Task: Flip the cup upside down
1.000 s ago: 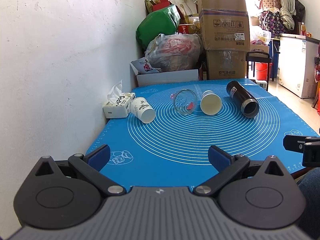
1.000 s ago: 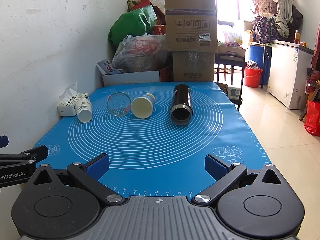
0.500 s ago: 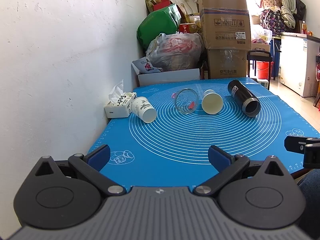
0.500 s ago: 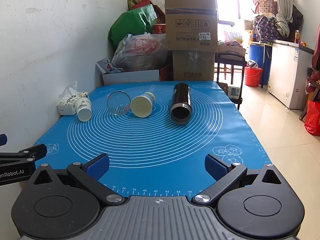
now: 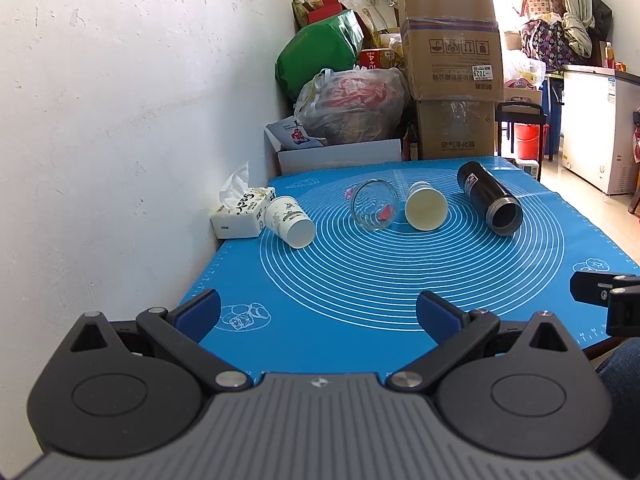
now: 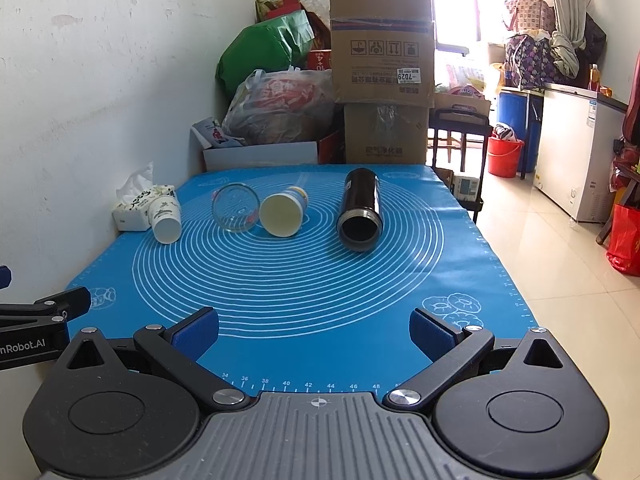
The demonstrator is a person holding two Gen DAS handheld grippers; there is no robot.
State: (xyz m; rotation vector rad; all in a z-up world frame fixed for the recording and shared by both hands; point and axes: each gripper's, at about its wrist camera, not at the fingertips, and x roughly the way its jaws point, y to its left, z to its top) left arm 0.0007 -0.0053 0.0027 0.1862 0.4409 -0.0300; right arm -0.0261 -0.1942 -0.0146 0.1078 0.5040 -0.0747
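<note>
Jaws of both grippers stand wide apart, grasping nothing: the left gripper (image 5: 316, 312) and right gripper (image 6: 314, 330) hover over the near edge of the blue mat (image 6: 280, 280), well short of the cups. Four vessels lie on their sides across the far half of the mat, mouths turned toward the cameras. At the left, a white paper cup (image 5: 289, 222) with a faint green print lies touching a tissue box (image 5: 242, 216) by the wall. Next comes a clear glass (image 5: 374, 206) with a small red thing showing in or behind it, then, just beside it, a cream cup (image 5: 425, 207) whose inside looks bare. Farther right lies a black flask (image 6: 360, 210), dark inside, well apart from the cream cup.
</note>
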